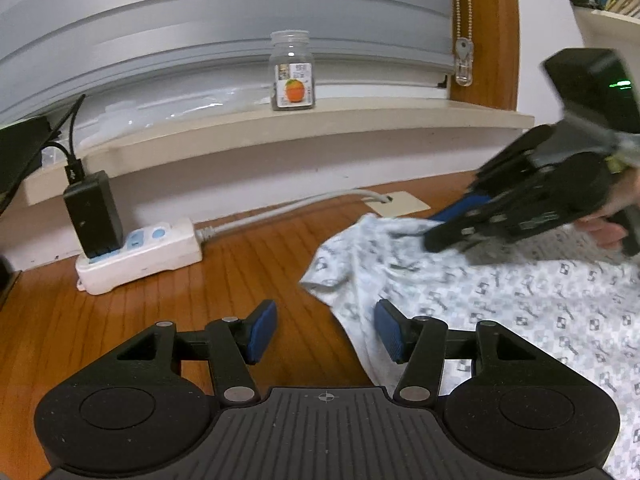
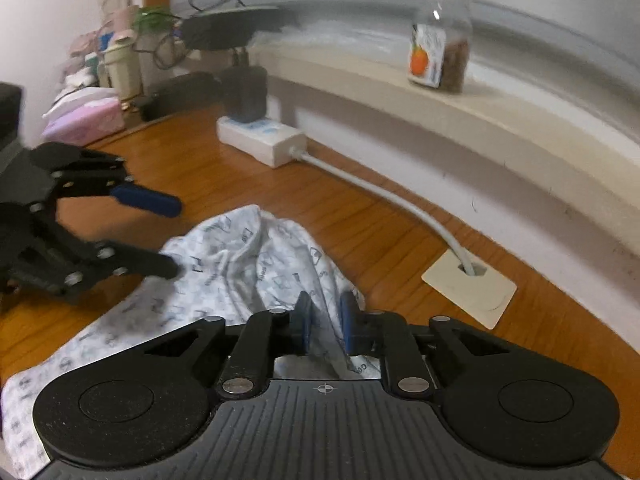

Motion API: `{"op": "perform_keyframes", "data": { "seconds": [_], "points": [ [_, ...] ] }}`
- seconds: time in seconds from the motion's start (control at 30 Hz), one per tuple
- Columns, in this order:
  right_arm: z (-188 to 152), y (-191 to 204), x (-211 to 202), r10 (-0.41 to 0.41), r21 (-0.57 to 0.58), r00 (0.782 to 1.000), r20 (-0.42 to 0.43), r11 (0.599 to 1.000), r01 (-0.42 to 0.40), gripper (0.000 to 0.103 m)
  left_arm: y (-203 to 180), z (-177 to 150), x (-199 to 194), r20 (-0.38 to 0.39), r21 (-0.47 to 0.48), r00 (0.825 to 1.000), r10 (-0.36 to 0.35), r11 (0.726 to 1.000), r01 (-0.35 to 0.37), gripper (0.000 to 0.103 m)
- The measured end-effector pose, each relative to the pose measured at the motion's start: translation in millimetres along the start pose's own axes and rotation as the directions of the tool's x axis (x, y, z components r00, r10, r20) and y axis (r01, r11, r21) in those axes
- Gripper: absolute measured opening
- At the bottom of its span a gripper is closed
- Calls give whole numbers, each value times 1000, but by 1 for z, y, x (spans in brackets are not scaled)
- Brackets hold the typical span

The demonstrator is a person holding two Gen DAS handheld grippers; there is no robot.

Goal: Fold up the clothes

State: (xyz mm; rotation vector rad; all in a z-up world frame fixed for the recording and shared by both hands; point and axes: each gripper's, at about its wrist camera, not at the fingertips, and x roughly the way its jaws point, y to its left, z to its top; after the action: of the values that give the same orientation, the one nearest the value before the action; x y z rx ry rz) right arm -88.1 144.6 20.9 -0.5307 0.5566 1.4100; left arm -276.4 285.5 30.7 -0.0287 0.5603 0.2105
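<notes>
Right gripper [image 2: 325,322] pinches a fold of the patterned white shirt [image 2: 256,264] between nearly closed pads, left gripper [image 1: 326,332] wide open, empty, over wooden table [image 1: 248,264].

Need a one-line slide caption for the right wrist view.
Right tool pinches a fold of the patterned garment on the wooden table, left tool open alongside.

Both wrist views low, near, sharing garment [image 1: 460,280], sill.

No wording is legible; the jar [image 1: 291,72] label shows only an orange picture (text blurred).
</notes>
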Motion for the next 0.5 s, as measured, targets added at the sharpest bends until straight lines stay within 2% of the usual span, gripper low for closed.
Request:
{"op": "perform_keyframes", "data": {
  "seconds": [0.1, 0.17, 0.27, 0.5],
  "points": [
    [0, 6, -24, 16, -26, 999, 33, 1000, -15, 13, 10, 6, 3, 10, -45, 1000, 1, 999, -1, 67],
    [-4, 14, -42, 27, -54, 999, 44, 998, -24, 7, 15, 8, 5, 14, -64, 1000, 3, 998, -2, 67],
    [-17, 28, -67, 46, -95, 997, 59, 995, -40, 4, 21, 10, 7, 23, -96, 1000, 0, 995, 2, 67],
    [-47, 48, -85, 83, -142, 996, 10, 987, -81, 2, 21, 9, 16, 12, -122, 999, -41, 992, 42, 68]
  ]
}}
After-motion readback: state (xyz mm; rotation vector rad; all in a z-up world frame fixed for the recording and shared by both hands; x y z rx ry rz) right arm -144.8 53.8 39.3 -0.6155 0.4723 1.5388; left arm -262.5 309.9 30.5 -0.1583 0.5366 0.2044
